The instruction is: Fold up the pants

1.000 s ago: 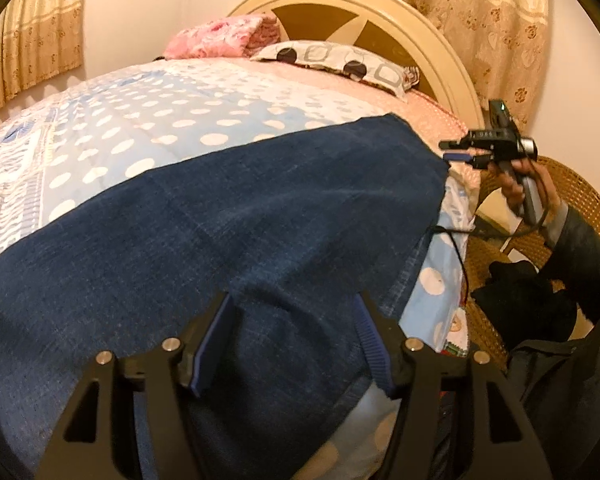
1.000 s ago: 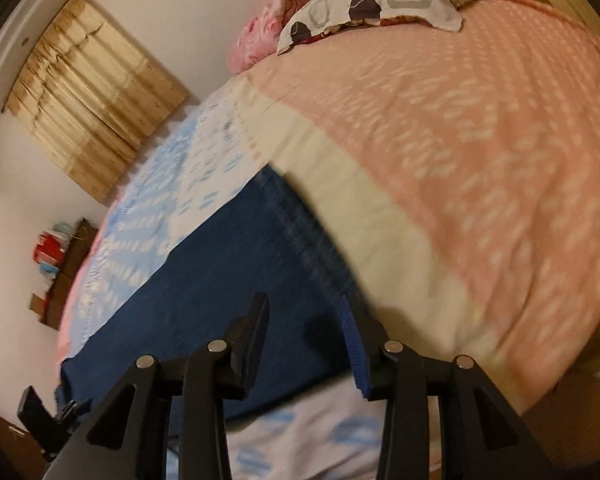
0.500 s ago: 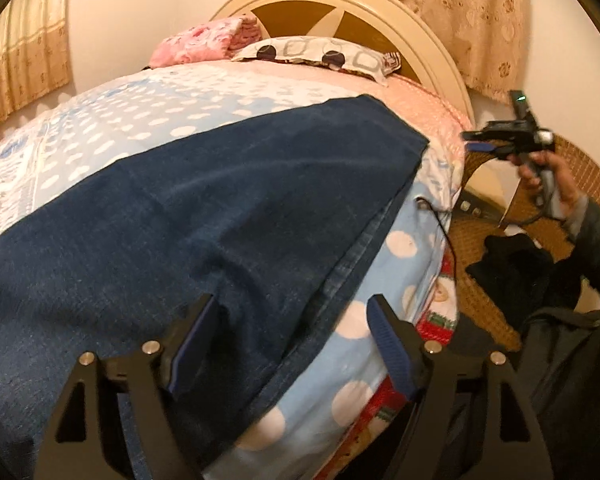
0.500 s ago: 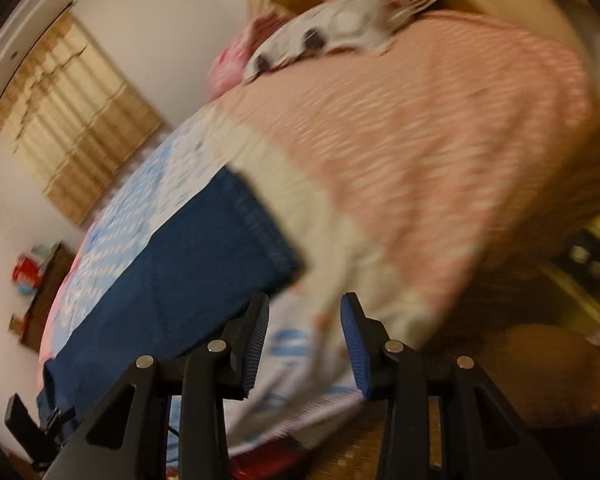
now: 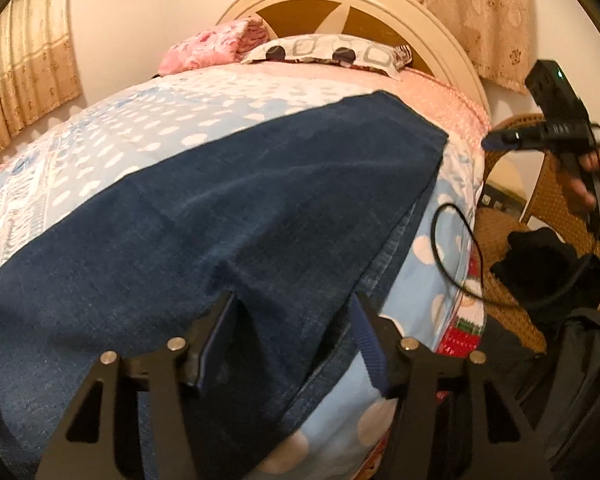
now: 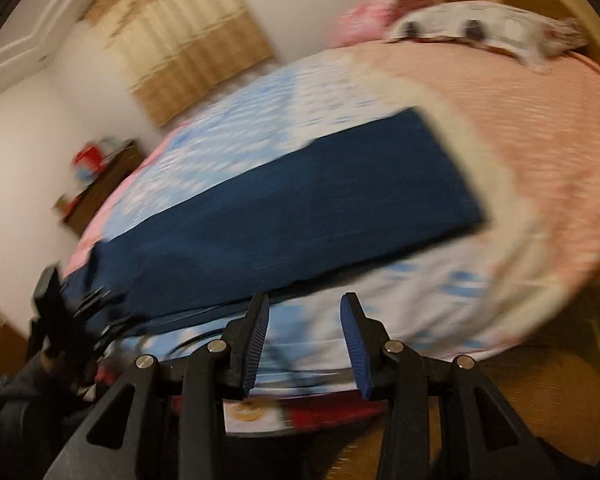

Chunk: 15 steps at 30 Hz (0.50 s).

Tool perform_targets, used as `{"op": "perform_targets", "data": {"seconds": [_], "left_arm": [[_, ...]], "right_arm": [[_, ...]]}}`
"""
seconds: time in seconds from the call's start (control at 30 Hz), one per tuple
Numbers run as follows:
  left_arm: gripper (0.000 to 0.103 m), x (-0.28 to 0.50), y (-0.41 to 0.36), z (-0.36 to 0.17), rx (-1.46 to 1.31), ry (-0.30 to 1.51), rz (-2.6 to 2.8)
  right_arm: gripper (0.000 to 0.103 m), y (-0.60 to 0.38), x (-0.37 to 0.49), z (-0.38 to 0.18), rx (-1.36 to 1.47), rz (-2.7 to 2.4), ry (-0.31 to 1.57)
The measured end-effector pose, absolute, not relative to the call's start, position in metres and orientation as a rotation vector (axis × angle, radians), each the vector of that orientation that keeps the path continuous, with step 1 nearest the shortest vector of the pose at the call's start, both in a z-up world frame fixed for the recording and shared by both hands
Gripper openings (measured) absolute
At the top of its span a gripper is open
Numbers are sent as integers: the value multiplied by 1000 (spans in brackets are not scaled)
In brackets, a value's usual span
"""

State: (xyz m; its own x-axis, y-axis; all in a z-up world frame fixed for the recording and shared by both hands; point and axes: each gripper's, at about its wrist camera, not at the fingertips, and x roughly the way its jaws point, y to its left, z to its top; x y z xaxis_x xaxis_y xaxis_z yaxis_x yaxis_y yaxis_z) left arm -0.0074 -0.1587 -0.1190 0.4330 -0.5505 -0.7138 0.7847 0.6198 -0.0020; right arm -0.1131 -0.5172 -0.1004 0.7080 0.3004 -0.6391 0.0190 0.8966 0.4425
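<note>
Dark blue denim pants (image 5: pixel 260 208) lie folded lengthwise across the bed, their hem end (image 6: pixel 452 176) near the pink blanket. My left gripper (image 5: pixel 292 304) sits low on the pants' near edge. Its jaws are closing with a ridge of denim between them, and the left fingertip (image 5: pixel 226 304) is tucked against a fold. The pads do not visibly pinch the cloth. My right gripper (image 6: pixel 304 308) hovers off the bed's side, open, with nothing between its fingers. In the left wrist view a hand holds that right gripper (image 5: pixel 540 136) up beside the wicker chair.
A spotted blue quilt (image 5: pixel 148 136) and a pink blanket (image 6: pixel 540 128) cover the bed. Pillows (image 5: pixel 328 50) lie by the round headboard (image 5: pixel 440 28). A wicker chair (image 5: pixel 512 240) holding dark clothes stands at the bedside, and a black cable (image 5: pixel 448 240) loops over the bed's edge.
The right gripper has drawn back from the pants' hem and off the bed's side, rolling as it went. The left gripper's jaws widened, then narrowed over the pants' near edge.
</note>
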Motion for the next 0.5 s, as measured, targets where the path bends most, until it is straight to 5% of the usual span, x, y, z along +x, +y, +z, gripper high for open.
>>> {"op": "perform_targets", "data": {"seconds": [0.2,0.37,0.5], "left_arm": [[56,-13,-169,-125,448,707,-822],[23,-4,-161,-122,406,745,-807],[14,-11,-156,-118,392,764,-832]], "right_arm": [[39,-499,-101,-109,540,239,744],[39,-488,-93,-106,566,269,709],[39,-480,-82,-99,572,300,684]]}}
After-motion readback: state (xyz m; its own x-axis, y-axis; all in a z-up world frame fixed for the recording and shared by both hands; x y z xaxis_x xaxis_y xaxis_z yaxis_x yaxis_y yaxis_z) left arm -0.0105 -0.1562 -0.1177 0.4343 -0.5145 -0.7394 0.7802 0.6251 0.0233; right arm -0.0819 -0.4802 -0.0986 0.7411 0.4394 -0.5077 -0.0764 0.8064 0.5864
